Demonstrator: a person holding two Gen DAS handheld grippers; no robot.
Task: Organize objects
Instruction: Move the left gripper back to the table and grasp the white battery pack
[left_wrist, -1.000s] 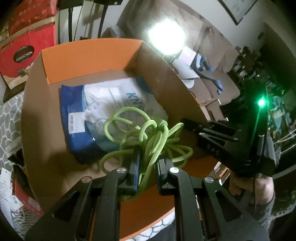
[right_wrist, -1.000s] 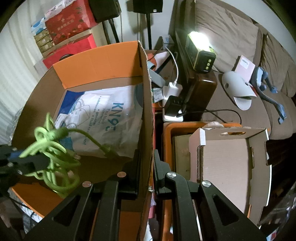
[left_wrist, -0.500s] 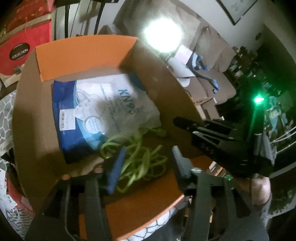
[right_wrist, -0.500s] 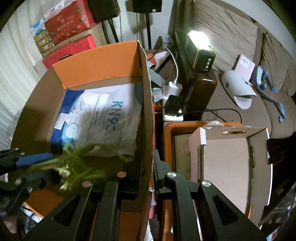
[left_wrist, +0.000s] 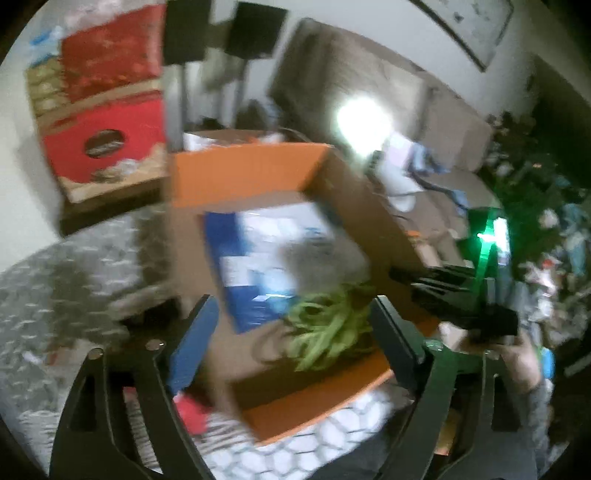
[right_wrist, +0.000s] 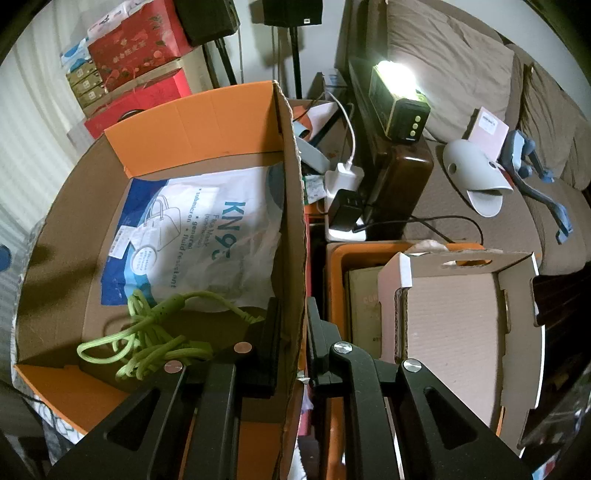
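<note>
A bundle of lime-green cord (right_wrist: 147, 347) lies loose on the floor of an orange-and-brown cardboard box (right_wrist: 199, 122), in front of a white and blue KN95 mask bag (right_wrist: 207, 236). My right gripper (right_wrist: 291, 332) is shut on the box's right wall (right_wrist: 293, 229). In the blurred left wrist view the cord (left_wrist: 328, 325) lies in the box (left_wrist: 251, 170), and my left gripper (left_wrist: 291, 325) is open and empty above the box's near side. The right gripper (left_wrist: 461, 299) shows there at the box's right wall.
A second cardboard box (right_wrist: 454, 314) sits to the right in an orange crate (right_wrist: 334, 258). Behind are a bright lamp (right_wrist: 399, 99), chargers (right_wrist: 343, 192), a sofa (right_wrist: 443, 55) with a grey slipper (right_wrist: 476, 177), and red gift boxes (right_wrist: 136, 48) at the back left.
My left gripper opened and let the green cord drop into the box, then pulled back and up out of the box. The right gripper has stayed shut on the box wall.
</note>
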